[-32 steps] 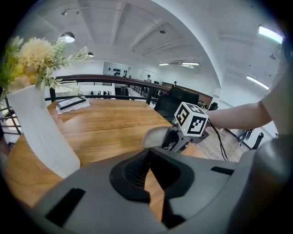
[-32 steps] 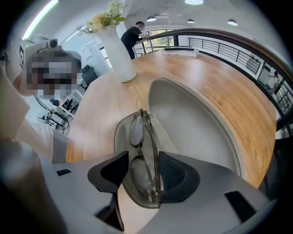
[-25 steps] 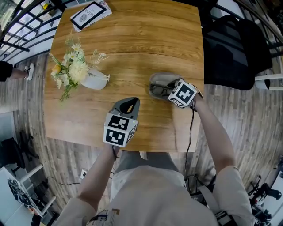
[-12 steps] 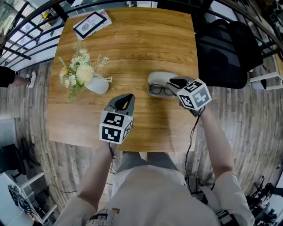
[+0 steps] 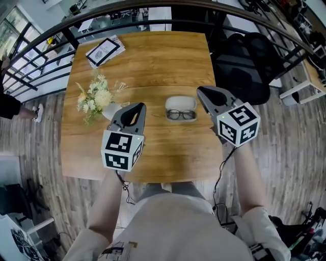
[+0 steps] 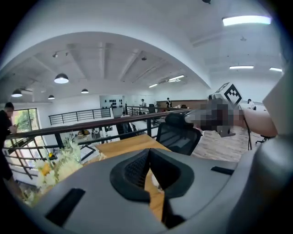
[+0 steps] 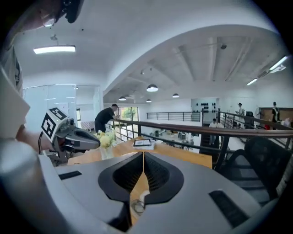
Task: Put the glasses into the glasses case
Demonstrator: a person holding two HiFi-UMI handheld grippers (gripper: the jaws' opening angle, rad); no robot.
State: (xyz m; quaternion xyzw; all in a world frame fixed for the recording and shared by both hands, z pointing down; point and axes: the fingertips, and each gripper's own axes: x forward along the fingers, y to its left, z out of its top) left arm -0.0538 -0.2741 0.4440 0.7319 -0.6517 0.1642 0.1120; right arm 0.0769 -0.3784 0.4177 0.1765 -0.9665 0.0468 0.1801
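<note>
Dark-framed glasses (image 5: 181,114) lie folded in the front half of an open light-grey glasses case (image 5: 181,102) near the middle of the wooden table (image 5: 153,61). Both grippers are lifted well above the table, apart from the case. My left gripper (image 5: 137,106) hangs to the left of the case, jaws shut and empty (image 6: 149,153). To the right of the case is my right gripper (image 5: 200,90), and its jaws meet with nothing between them (image 7: 143,155). Each gripper view looks out across the room rather than down at the glasses.
A white vase of flowers (image 5: 97,97) stands on the table's left part, close to the left gripper. A framed card (image 5: 104,50) lies at the far left corner. A black office chair (image 5: 244,61) stands off the table's right edge, and a dark railing (image 5: 127,10) runs behind it.
Both grippers have risen from the table toward the camera. The right gripper has come off the case and glasses, and its jaws have closed. The glasses stay in the case.
</note>
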